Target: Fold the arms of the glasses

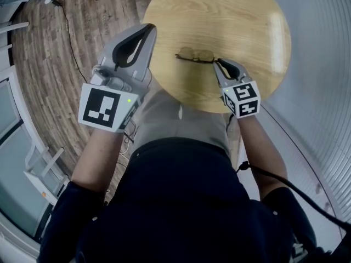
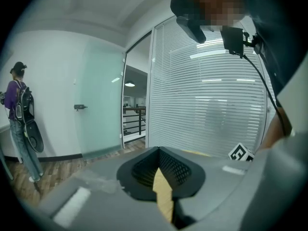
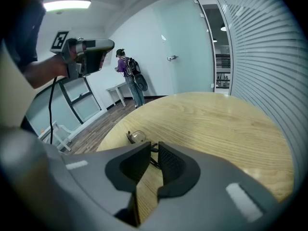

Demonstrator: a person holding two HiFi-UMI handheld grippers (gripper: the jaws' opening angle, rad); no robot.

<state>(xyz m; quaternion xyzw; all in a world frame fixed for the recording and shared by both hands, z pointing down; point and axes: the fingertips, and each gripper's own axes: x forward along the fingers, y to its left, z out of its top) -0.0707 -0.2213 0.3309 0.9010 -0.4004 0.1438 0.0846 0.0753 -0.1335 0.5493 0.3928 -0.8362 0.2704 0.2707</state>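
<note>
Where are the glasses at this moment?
The glasses lie on the round wooden table, near its edge by the person; in the head view their right end sits between the jaws of the right gripper.

Round pale wooden table (image 1: 241,15) bare from 9 to 3 o'clock of thin dark-framed glasses (image 1: 195,56); my right gripper (image 1: 220,64) blocks 4

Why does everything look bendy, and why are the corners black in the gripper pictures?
Head view: the wide lens bends the plank floor around the round wooden table. Both gripper views: fisheye lenses leave black corners; the near dark grey fingers look blurry, the thin dark glasses sharper.
</note>
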